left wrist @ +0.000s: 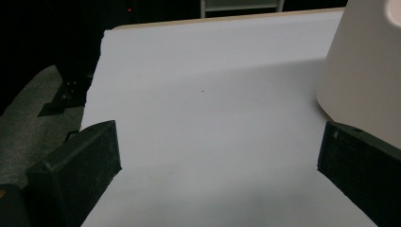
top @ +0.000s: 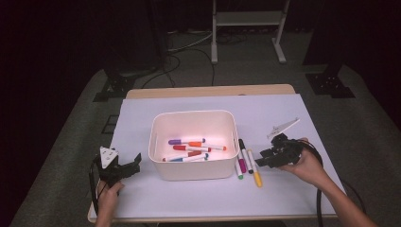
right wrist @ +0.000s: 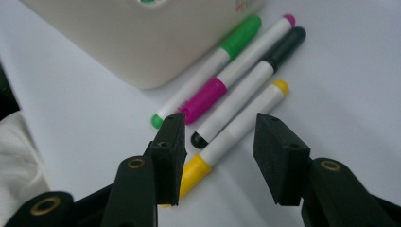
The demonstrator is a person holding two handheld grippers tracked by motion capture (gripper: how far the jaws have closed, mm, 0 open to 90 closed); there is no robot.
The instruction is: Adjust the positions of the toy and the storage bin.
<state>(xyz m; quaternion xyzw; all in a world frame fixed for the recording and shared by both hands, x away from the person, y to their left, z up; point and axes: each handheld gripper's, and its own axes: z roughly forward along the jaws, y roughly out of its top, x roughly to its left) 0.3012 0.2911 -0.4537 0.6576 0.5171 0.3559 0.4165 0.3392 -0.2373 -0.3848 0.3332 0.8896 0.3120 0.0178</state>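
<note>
Right gripper [right wrist: 217, 158] open over yellow marker [right wrist: 231, 137]

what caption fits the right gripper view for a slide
Open right claw poised over the yellow marker, beside black, magenta and green markers by the white bin.

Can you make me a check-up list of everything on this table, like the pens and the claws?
Surface: white sheet over a wooden table.
Job's things: four markers (green, pink, black, yellow) lie beside the white bin; more markers inside it.
Clutter: nothing seen.
Grippers: right claw open, just above the yellow marker, nothing gripped; left claw open, empty, beside the bin.
Cables: one trails from each claw.
Surroundings: dark room, grey floor, metal stands.
</note>
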